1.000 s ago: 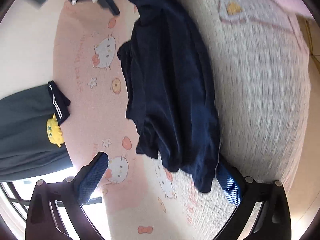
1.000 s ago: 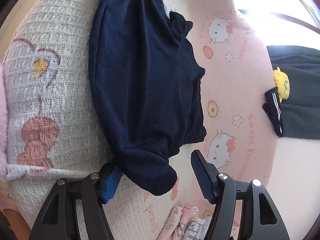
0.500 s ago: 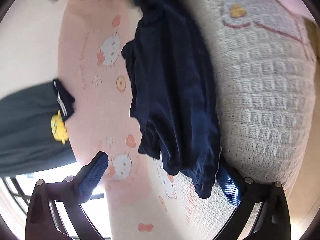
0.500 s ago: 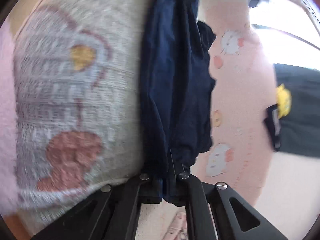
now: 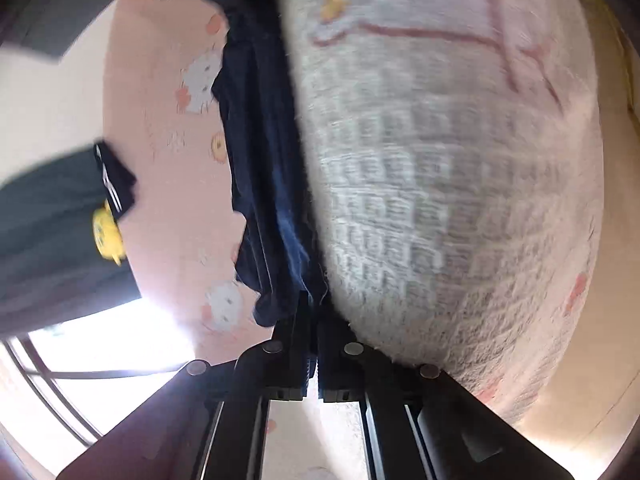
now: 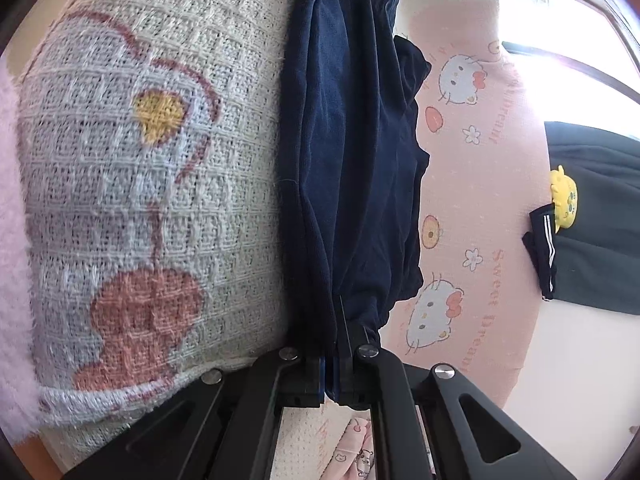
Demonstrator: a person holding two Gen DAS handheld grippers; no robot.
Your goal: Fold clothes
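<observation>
A navy blue garment (image 5: 264,168) hangs stretched between my two grippers over the bed; it also shows in the right wrist view (image 6: 352,168). My left gripper (image 5: 312,316) is shut on one end of the garment. My right gripper (image 6: 334,354) is shut on the other end. The cloth hangs in long vertical folds, lifted off the white waffle-knit blanket (image 5: 440,184), which also shows in the right wrist view (image 6: 140,200).
A pink cat-print sheet (image 5: 168,120) covers the bed, also in the right wrist view (image 6: 472,184). A dark folded garment with a yellow patch (image 5: 52,224) lies at the bed's edge, also in the right wrist view (image 6: 592,216). A bright window (image 5: 100,344) is beyond.
Both grippers went from open around the garment's ends to shut on them, the right first, then the left. The garment was gathered and lifted from lying spread into a narrow hanging band.
</observation>
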